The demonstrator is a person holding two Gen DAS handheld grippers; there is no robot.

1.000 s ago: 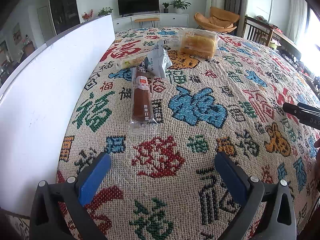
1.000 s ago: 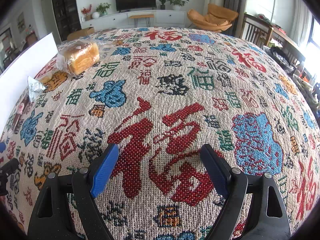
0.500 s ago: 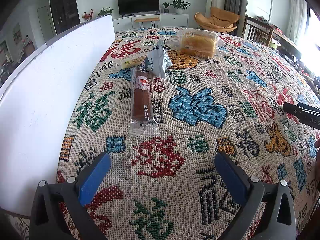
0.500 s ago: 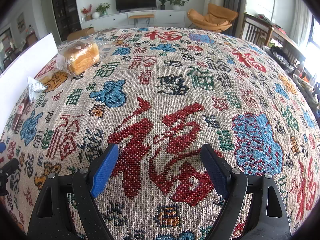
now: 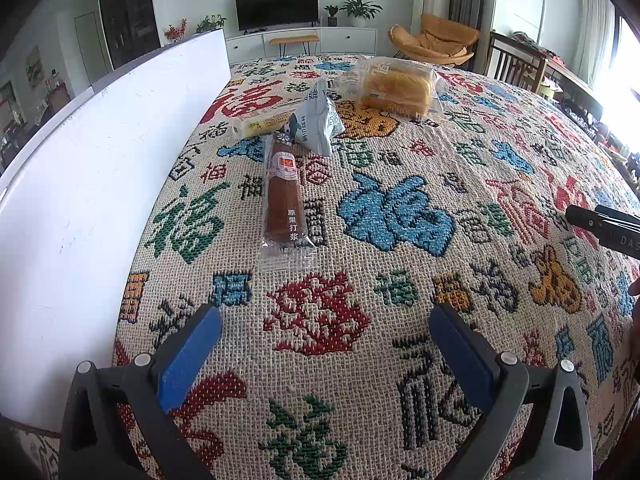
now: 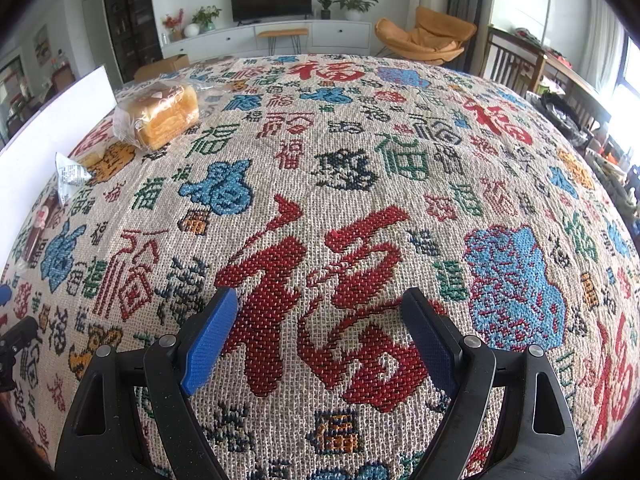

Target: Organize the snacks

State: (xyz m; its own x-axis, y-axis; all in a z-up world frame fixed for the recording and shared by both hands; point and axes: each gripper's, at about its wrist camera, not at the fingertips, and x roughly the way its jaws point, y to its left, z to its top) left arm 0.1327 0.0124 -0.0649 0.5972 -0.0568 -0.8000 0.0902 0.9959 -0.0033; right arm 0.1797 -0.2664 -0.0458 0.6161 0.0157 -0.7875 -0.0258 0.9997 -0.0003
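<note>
While both fingers spread | four snacks [image 5: 282, 188] | one cloth [image 6: 360, 168]

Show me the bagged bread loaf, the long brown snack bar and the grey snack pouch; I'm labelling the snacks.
bagged bread loaf [image 5: 398, 88], left wrist view, front face.
long brown snack bar [image 5: 283, 196], left wrist view, middle of wrapper.
grey snack pouch [image 5: 316, 124], left wrist view, pouch front.

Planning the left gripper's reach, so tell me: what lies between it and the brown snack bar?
Nothing: only bare patterned cloth lies between the open left gripper and the brown snack bar, as the left wrist view shows.
</note>
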